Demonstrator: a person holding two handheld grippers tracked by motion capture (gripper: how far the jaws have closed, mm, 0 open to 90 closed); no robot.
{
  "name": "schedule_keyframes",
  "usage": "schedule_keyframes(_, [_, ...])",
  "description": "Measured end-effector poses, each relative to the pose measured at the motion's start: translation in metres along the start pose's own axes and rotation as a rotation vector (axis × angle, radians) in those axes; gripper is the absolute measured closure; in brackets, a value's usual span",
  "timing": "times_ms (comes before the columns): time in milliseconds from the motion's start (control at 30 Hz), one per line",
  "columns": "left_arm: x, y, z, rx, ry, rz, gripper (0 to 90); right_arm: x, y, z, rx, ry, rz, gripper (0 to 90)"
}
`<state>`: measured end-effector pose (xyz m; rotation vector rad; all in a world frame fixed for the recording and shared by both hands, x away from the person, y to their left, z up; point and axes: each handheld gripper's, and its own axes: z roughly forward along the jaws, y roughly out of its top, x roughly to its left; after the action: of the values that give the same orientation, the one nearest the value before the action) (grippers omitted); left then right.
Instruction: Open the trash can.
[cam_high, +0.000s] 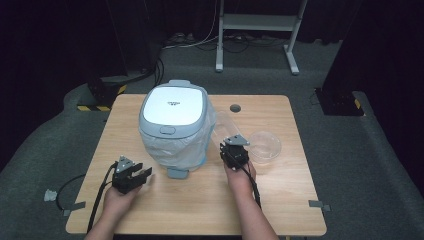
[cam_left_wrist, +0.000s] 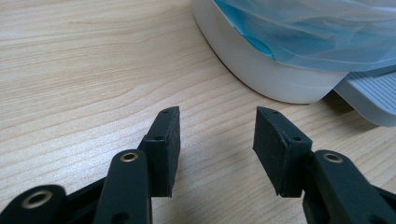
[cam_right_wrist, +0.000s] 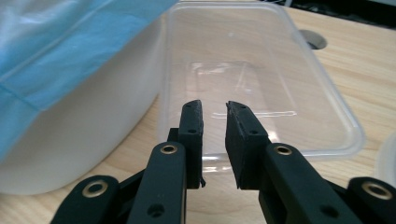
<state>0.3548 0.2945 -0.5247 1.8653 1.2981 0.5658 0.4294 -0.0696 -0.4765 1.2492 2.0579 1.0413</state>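
Clearly not clamped on anything yet at the right gripper (cam_right_wrist: 215, 105): pads drawn close with a slim gap between, poised over the near rim of the clear container (cam_right_wrist: 261, 60), nothing pinched. Turn the wrist so that one pad drops inside the wall and the other stays outside, then close on the rim squarely; thin plastic of this sort will probably flex and slip if nipped by a corner alone. Grip low enough to catch the wall, not just the lip.

Released and wide at the left gripper (cam_left_wrist: 217, 112): pads well apart, bare wood between them, hovering low over the table (cam_high: 200, 200) just short of the white bin (cam_left_wrist: 261, 70). Keep it parked there, or use it to steady the bin.

Outward from the right jaws: container lying just beside the bin (cam_right_wrist: 93, 121), seemingly touching its side, with the blue liner bag (cam_right_wrist: 70, 42) hanging over the bin wall above it. Lift away from the bin, not along it, to avoid snagging the bag. Round clear bowl (cam_high: 265, 145) near on the other side, so little room to slide rightward. Cable hole (cam_right_wrist: 312, 39) beyond the far end. Grey pedal (cam_left_wrist: 369, 93) jutting from the bin's foot toward the person; mind it with the left hand. Plenty of open tabletop along the near edge for setting down.
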Motion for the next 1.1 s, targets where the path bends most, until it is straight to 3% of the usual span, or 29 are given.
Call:
schedule_keyframes(133, [0.0,0.0,0.0,0.004,-0.006,0.006,50.6,0.009,-0.002,-0.008,0.024,0.038,-0.023,77.2])
schedule_keyframes(233, [0.0,0.0,0.0,0.002,-0.007,0.0,50.5,0.017,-0.008,-0.017,0.026,0.079,-0.021,77.0])
schedule_keyframes(500, [0.0,0.0,0.0,0.005,-0.013,0.009,50.5,0.034,-0.024,-0.039,0.018,0.132,-0.016,76.7])
schedule_keyframes(933, [-0.001,0.0,0.0,0.003,-0.011,0.023,50.5,0.076,-0.066,-0.1,0.024,0.26,-0.019,74.3])
schedule_keyframes(1067, [-0.001,0.0,0.0,0.002,-0.009,0.021,50.5,0.076,-0.068,-0.11,0.006,0.259,-0.025,71.5])
schedule_keyframes(1100, [-0.002,-0.001,0.0,0.0,-0.009,0.019,50.4,0.066,-0.065,-0.116,-0.024,0.222,-0.013,68.5])
